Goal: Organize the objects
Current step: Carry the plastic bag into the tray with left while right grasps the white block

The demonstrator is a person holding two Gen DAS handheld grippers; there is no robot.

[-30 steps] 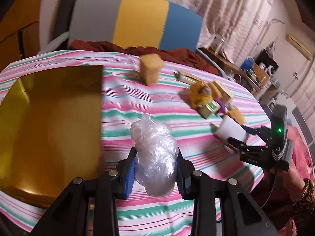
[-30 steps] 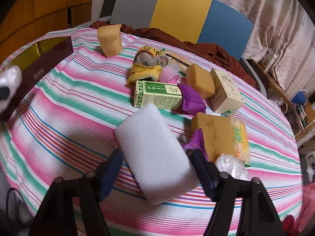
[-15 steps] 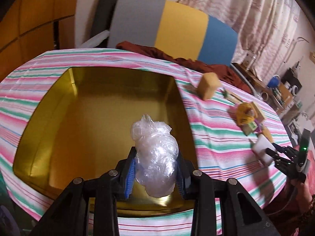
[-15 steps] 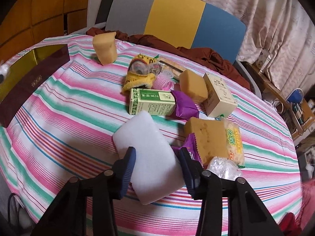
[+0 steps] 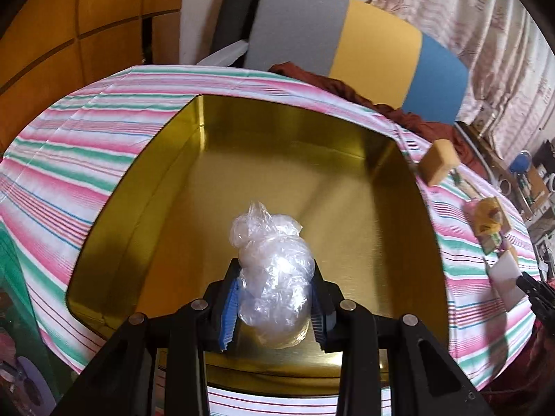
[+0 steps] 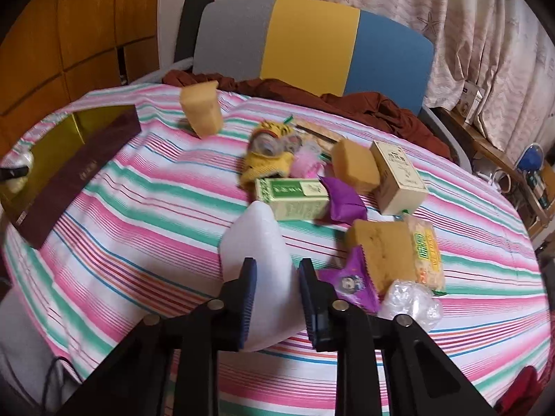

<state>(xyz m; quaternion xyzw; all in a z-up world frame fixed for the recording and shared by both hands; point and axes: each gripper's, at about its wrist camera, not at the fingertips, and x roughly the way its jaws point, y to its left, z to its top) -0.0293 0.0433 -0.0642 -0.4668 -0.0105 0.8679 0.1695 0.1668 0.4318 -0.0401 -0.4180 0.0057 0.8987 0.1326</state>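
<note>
Left fingers point(image 5: 274, 298): clamped on a crumpled clear plastic bag point(image 5: 272, 277), a glossy bunched lump bulging above the blue pads.
Bag's place: held over the open gold tin point(image 5: 399, 208).
Right fingers point(image 6: 275, 300): pinched tight on a white foam block point(image 6: 260, 260), smooth, tilted, squeezed narrow between them.
Block's place: just above the striped counter point(image 6: 138, 215), beside a green box point(image 6: 293, 197).
</note>
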